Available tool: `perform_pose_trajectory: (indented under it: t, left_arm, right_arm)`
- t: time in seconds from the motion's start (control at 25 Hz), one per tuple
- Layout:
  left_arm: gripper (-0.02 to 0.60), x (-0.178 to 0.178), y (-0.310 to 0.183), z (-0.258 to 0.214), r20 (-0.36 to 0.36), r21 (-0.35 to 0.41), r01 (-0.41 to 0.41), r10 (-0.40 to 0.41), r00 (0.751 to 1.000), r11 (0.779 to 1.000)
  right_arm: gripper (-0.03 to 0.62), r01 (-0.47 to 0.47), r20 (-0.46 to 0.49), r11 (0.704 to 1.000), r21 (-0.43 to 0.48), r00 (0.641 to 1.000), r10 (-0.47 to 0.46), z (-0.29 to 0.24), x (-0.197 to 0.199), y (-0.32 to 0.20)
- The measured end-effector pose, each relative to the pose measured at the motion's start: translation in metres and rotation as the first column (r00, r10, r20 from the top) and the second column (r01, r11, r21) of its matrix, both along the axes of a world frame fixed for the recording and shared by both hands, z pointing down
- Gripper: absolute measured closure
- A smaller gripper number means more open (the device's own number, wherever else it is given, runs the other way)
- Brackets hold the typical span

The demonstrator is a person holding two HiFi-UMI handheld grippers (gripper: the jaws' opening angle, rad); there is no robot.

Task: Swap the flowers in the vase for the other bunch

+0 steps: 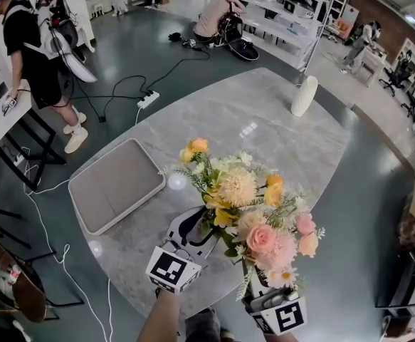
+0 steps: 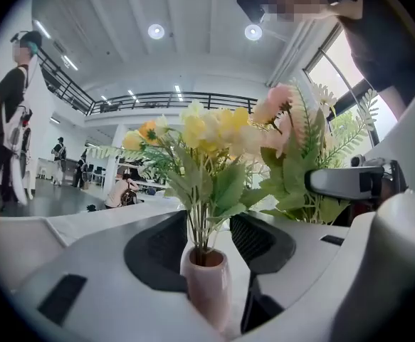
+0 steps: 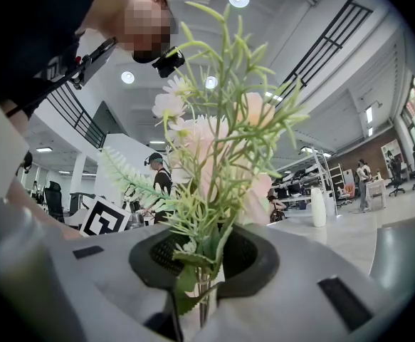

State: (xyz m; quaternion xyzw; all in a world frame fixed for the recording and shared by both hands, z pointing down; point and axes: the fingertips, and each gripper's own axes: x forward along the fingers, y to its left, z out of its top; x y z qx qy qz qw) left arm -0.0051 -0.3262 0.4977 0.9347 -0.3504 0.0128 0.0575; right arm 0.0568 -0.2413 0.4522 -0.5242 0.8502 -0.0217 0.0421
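Pink vase [image 2: 207, 285]: holds the yellow bunch [image 2: 206, 130], upright near the front edge of the grey marbled surface [image 1: 264, 112].
Left tool [image 2: 208, 234]: jaws apart, one on either side of the vase, with a gap showing at one side.
Right tool [image 3: 203, 251]: clamped on the stems of the pink bunch [image 3: 214, 148], upright just beside the yellow bunch.
Grey tray [image 1: 114, 184]: well apart.

Bright room, lit by round ceiling lamps [image 2: 156, 31]. A white shine lies on the bench [image 1: 248, 129]. Every view bends at its edges. The pink flowers [image 3: 193, 144] look blurry close up.
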Motion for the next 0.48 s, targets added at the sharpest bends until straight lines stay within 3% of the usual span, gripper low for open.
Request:
perform_pose_trajectory:
  t: [0.2,0.48]
  left_arm:
    - [0.444,-0.006,0.0,-0.005,-0.016,0.019,0.022,-0.022,1.0,1.0]
    - [0.469,-0.012,-0.003,-0.022,-0.036,0.039,0.081,-0.08,0.996,0.996]
  right_arm:
    - [0.499,-0.002,0.017,1.0,0.001,1.0,0.002,-0.004,-0.001,0.001]
    - [0.499,-0.003,0.026,1.0,0.027,1.0,0.002,-0.022,0.002,0.003]
